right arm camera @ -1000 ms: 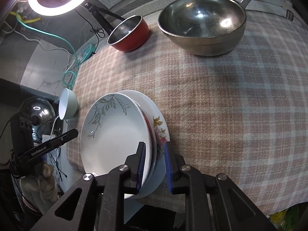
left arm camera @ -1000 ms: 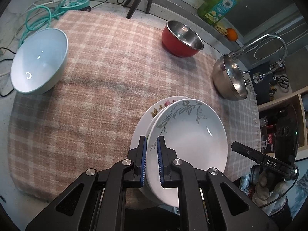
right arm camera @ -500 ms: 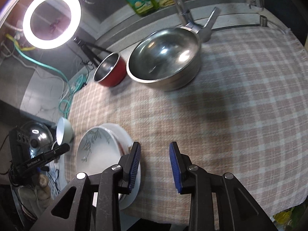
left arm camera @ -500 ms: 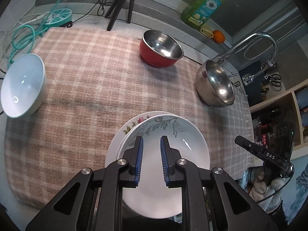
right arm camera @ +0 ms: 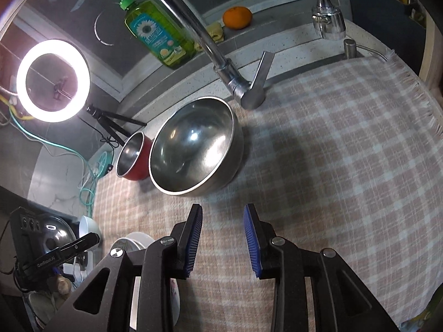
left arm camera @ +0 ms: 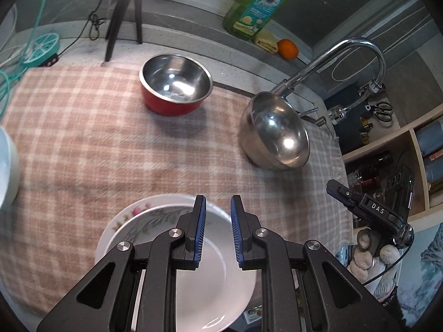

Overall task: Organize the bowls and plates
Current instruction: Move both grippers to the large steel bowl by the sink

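Bare checked cloth [left arm camera: 91,149] lies open between the stacked plates [left arm camera: 210,265] at its near edge and the empty steel bowl [right arm camera: 193,146]; empty red bowl [left arm camera: 174,85] beside it. Left gripper [left arm camera: 218,232] and right gripper [right arm camera: 223,238] both gape, holding nothing

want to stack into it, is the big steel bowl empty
Empty: the big steel bowl shows only bare shiny metal inside, in both wrist views.

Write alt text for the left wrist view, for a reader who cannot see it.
Open tongs hover empty above two stacked plates at the near edge of a checked cloth. Farther back stand a red bowl and a steel bowl beside a tap.
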Demonstrator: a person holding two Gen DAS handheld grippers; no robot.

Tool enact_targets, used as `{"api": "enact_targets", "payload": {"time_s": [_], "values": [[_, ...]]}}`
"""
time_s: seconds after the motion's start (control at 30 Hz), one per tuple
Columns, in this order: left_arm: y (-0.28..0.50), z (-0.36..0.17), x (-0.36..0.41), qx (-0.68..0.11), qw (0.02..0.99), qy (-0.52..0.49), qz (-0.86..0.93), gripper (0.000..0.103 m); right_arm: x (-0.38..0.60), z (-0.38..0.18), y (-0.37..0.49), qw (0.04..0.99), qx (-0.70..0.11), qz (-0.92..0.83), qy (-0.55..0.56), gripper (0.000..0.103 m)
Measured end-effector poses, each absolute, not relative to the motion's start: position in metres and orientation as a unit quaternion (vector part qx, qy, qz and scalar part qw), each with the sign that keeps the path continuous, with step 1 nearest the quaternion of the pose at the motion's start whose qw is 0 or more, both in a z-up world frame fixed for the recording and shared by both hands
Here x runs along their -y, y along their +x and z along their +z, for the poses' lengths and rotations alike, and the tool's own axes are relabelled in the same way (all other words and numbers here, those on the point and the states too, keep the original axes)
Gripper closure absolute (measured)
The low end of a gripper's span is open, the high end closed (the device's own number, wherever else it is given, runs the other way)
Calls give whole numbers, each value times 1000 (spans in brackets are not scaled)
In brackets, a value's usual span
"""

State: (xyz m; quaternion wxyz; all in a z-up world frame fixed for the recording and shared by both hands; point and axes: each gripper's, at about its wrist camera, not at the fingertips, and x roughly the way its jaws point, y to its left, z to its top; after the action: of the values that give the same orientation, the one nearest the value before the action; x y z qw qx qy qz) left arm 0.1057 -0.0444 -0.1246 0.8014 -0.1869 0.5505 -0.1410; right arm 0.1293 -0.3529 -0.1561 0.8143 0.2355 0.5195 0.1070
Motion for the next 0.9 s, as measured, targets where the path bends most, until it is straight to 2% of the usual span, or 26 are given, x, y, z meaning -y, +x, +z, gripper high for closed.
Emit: {"api": "enact_targets", "payload": {"time_s": [0.9], "values": [[214, -146, 109, -570, 794, -173, -120, 87, 375, -181, 222, 789, -537, 133, 268, 75]]}}
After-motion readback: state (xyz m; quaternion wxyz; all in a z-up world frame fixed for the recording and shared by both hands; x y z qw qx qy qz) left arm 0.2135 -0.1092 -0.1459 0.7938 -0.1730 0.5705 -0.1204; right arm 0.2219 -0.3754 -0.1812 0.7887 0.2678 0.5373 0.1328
